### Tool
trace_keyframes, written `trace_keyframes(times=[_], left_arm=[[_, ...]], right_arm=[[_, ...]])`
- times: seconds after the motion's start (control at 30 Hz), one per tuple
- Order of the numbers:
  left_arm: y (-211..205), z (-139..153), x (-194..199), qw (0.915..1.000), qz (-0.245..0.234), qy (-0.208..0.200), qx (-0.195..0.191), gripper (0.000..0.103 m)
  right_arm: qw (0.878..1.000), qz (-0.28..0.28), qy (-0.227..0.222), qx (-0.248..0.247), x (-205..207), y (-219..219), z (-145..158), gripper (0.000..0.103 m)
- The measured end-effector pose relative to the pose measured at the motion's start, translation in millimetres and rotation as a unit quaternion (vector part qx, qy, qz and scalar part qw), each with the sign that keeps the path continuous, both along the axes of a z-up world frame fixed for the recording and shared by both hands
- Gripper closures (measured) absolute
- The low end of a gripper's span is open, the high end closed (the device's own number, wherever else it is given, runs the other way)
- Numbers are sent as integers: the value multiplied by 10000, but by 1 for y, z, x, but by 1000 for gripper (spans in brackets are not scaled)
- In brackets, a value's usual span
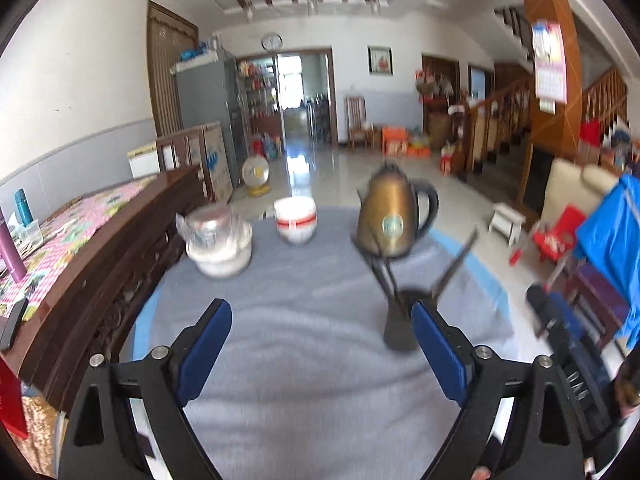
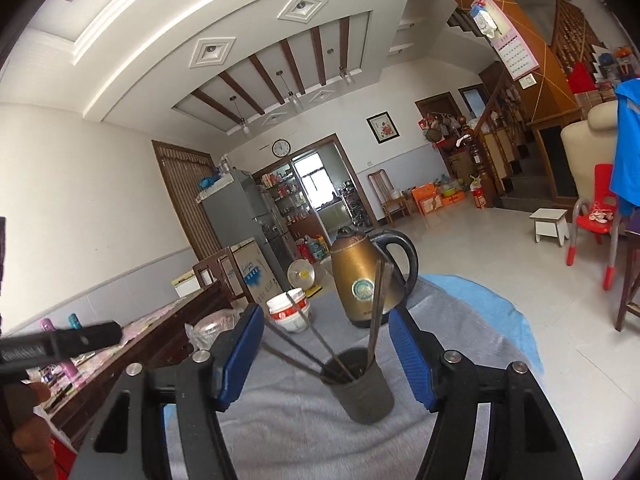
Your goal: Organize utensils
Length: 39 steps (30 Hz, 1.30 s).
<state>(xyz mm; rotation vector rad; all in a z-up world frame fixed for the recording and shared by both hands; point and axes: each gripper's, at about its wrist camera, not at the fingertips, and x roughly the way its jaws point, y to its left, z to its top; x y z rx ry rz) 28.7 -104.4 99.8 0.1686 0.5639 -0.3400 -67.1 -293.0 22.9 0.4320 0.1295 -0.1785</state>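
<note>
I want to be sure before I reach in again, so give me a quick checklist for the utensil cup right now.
1. Cup standing upright on the grey cloth: ok.
2. Utensils resting inside the cup: ok.
3. Left gripper open, nothing between its fingers: ok.
4. Right gripper open, pads not pressing the cup: ok.
5. Kettle clear of the cup, standing behind it: ok.
6. More utensils left loose on the cloth: cannot tell, left view is blurred.
</note>
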Motion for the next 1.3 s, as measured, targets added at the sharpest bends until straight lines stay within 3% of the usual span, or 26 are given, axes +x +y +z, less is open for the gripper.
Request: trace_keyframes(times=[0.27, 0.6, 1.0, 1.3], left_arm=[[1, -17, -39, 9983, 186, -255, 497, 11], [21, -10, -75, 9954, 346, -596, 658, 8], [56, -24, -79, 9905, 693, -733, 936, 6], [81, -41, -83, 9893, 822, -606, 1046, 6]], right_arm=[[9998, 1, 215, 19, -56, 9, 2, 34], [9994, 90, 322, 12, -104, 41, 19, 33], [9980, 177, 602, -73, -102, 81, 9, 33], [9970, 18, 774, -96, -98, 91, 4, 33]])
